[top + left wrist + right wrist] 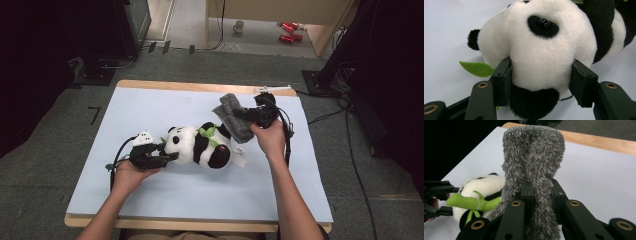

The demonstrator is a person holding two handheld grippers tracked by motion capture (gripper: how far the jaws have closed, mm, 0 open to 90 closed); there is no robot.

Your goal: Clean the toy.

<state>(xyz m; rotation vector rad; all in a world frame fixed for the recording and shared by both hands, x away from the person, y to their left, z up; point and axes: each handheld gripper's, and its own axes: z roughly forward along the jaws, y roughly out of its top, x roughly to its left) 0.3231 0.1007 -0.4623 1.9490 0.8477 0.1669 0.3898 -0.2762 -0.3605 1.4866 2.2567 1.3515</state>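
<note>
A black-and-white panda plush (pixel 200 145) lies on its side in the middle of the pale mat (pixel 150 110), a green bamboo sprig (pixel 209 132) tied at its neck. My left gripper (pixel 167 156) is shut on the panda's head (pixel 541 50), its pads pressing into the white fur on both sides; a green felt leaf (pixel 476 68) sticks out beside it. My right gripper (pixel 250 116) is shut on a grey fuzzy cloth (pixel 232 117), held just beyond the panda's back. The cloth (pixel 534 152) rises folded between the jaws (pixel 540 192), with the panda (pixel 479 187) below at left.
The mat covers a wooden table whose far edge (pixel 200 86) shows bare. Cables trail from both grippers over the mat. Dark equipment stands flank the table left and right. On the floor beyond are a mug (pixel 239 26) and red cans (pixel 287 31).
</note>
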